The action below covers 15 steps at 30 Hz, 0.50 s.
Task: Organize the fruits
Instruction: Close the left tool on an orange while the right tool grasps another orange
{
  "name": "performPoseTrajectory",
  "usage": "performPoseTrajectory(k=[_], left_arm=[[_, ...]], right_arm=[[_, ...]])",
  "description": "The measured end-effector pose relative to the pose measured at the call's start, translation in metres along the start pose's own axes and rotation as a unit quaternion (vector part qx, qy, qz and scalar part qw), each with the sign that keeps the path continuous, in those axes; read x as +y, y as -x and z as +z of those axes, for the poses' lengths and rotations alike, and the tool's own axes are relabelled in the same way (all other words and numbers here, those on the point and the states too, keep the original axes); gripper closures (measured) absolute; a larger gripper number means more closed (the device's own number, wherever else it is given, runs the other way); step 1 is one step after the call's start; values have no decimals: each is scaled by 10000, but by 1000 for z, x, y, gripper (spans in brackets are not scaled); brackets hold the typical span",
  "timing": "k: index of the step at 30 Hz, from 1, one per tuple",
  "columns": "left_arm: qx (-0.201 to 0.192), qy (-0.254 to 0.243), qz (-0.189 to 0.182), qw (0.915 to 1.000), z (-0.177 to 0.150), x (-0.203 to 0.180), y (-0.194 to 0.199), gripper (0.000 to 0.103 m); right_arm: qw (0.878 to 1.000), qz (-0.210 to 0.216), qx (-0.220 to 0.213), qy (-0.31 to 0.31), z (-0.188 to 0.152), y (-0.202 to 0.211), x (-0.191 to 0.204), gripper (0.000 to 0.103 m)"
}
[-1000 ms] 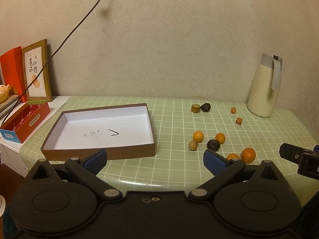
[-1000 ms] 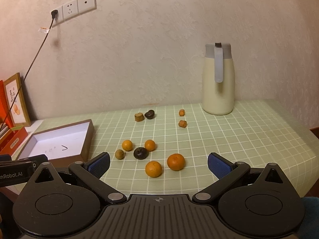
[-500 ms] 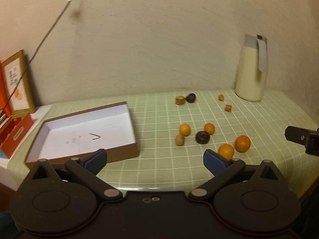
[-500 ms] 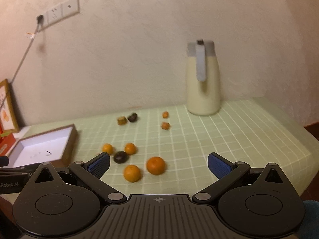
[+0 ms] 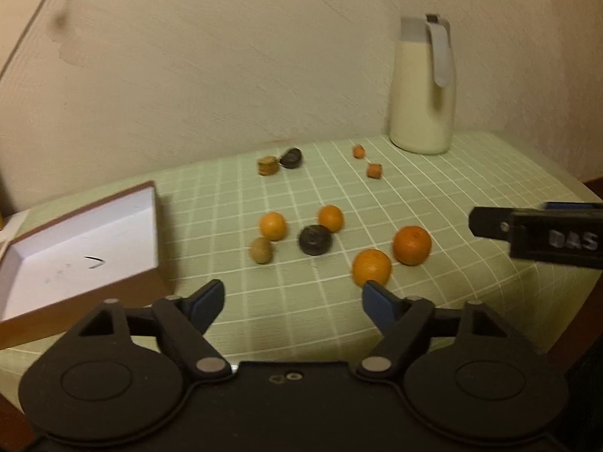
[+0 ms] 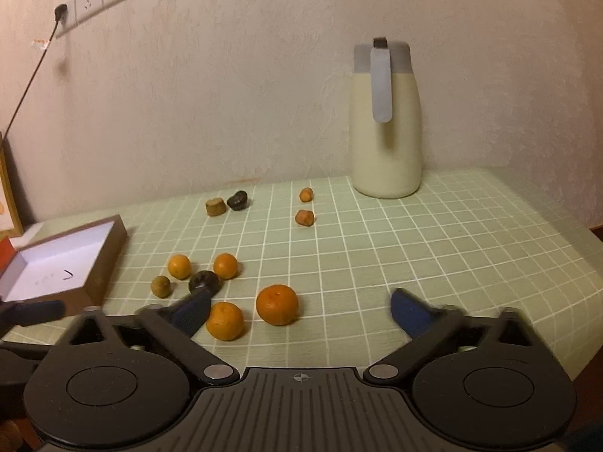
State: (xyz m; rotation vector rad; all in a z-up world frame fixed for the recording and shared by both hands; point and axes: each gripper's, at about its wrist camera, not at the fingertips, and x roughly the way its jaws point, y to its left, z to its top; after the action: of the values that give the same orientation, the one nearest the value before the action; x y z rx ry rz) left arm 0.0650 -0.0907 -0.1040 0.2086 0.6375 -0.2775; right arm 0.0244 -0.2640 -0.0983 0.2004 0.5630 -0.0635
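Several fruits lie on the green checked tablecloth [image 5: 433, 203]: two larger oranges [image 5: 411, 245] [image 5: 371, 267], two small oranges [image 5: 272, 226] [image 5: 331, 218], a dark fruit [image 5: 315, 240] and an olive-brown fruit [image 5: 261, 249]. The larger oranges also show in the right wrist view [image 6: 277, 304] [image 6: 225, 320]. A brown box with a white inside [image 5: 75, 248] lies empty at the left. My left gripper [image 5: 292, 301] is open and empty, just short of the fruits. My right gripper [image 6: 299, 310] is open and empty, with the larger orange between its fingers' line.
A cream thermos jug [image 6: 386, 120] stands at the back by the wall. Small brown, dark and orange pieces [image 6: 215, 206] [image 6: 237, 200] [image 6: 304, 217] lie behind the fruits. A cable [image 6: 30, 79] hangs from a wall socket. The right gripper's finger [image 5: 535, 233] shows at the left view's right edge.
Both grippers have moved forward and to the right towards the fruits, which now look larger and closer. Both stay open. The box has slid to the left of both views.
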Motion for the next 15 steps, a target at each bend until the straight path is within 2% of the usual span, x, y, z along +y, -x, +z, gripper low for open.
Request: performPoseTrajectory(k=[1,6,8,9,10,15], left_arm=[[28,-16,-16,10000,-1,-3,-5,32],[74,-61,-58,9999,-2,-14,-26,40],[99,-9,-108,9999,-1,-16,-32,45],[92,-14,-116,9999,0,-18,-35,47],[93,-34,-125,9999,0,-21,-38,47],[64,-127,-192,9997,1,-32,-48,47]], right_arm=[[9999,25,102,-18,0,-6,-1,38],[9993,86,351,-69,-3,-29,-8,38],[9990,149,418,-77,-2,-37,-10,44],[9987,224,452,-108,-1,-41,-12,53],[9983,258,502,-110,0,-46,-13,55],[9974,372,604,-107,5,-60,-20,55]])
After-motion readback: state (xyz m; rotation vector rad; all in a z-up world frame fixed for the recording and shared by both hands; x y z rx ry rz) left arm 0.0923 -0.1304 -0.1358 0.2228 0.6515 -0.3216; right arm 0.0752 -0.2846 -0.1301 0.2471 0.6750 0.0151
